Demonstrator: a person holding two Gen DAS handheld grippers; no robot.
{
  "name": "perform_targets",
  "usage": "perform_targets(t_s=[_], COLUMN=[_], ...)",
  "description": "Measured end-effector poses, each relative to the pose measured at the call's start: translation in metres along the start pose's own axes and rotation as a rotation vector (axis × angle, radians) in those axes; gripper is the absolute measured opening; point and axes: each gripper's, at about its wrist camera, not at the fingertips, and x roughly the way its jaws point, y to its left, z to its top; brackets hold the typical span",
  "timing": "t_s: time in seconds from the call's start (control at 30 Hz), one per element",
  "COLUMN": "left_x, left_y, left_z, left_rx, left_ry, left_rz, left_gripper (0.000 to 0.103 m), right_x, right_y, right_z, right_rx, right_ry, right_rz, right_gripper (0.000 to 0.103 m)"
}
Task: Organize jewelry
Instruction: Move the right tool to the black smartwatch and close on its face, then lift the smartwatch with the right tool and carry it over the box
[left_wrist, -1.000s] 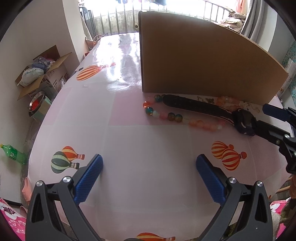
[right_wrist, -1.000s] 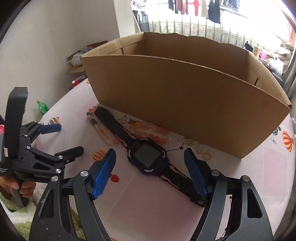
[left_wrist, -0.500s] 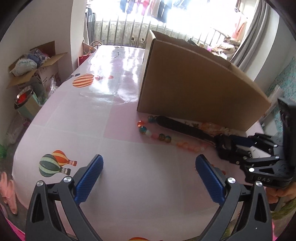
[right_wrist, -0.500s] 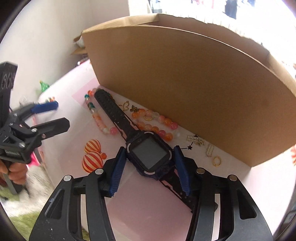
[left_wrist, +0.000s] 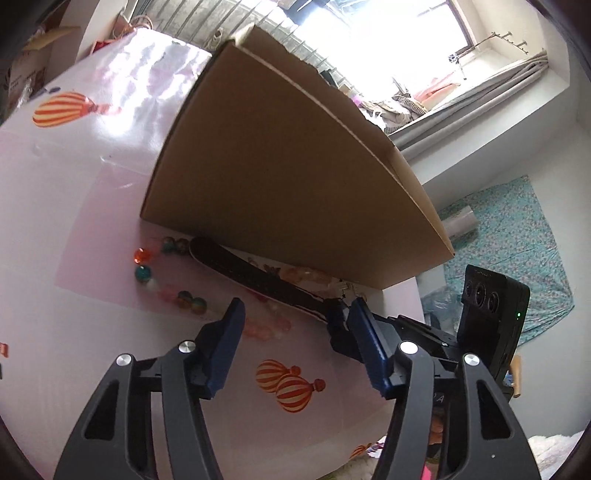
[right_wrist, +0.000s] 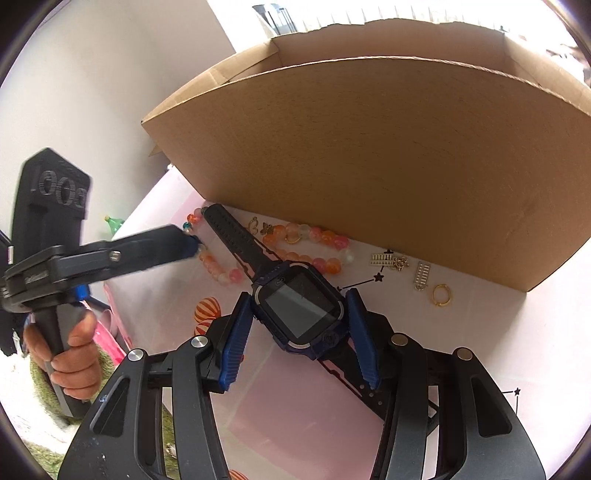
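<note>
While tabled, right tongs (right_wrist: 299, 325) clasp smartwatch (right_wrist: 301, 308).

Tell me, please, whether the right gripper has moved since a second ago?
Yes. The right gripper has advanced toward the box and closed its jaws around the watch, which lay ahead of its open fingers before.

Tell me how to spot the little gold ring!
Find the big cardboard box on the pink table. Along its front wall lies a row of jewelry; the gold ring is last on the right, beside a tiny gold abacus charm. It is the only plain round hoop.
</note>
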Motion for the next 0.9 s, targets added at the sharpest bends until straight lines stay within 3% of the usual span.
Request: perform_targets(t_s=[0.1,0.27,0.47,0.67,0.77,0.9], left_x=[0.012,0.022,0.02,0.014,0.01,0.001], left_y=[0.001,-0.003,-0.007,-0.014,-0.021,-0.041], left_z=[0.004,0.006,0.008,0.014,0.013,0.002], left_rx=[-0.039,-0.057,-0.029,0.006,0.047,0.153], left_ry=[0.033,0.047,-0.006,-0.1,-0.119,-0.135], left_rz=[-0.044,-0.051,0.015,0.074,0.121,0.201], left_gripper=[0.057,0.057,0.054,0.036,0.02,0.008], right_x=[0.0,0.001,-0.003,0.001,0.001,0.002], right_y=[-0.008,-0.011,-0.008,0.011,0.014,0.015], right_z=[0.001,-0.003,-0.005,-0.009,-0.01,-0.011], right_rx=[0.02,0.025,-0.031,-0.161,-0.2,-0.215], right_ry=[-0.001,-0.013,-0.02,-0.019,-0.017,-0.018], right_rz=[0.021,0.041,0.023,-0.055,-0.069,-0.071], right_gripper=[0.048,0.048,0.048,0.048,0.048,0.048])
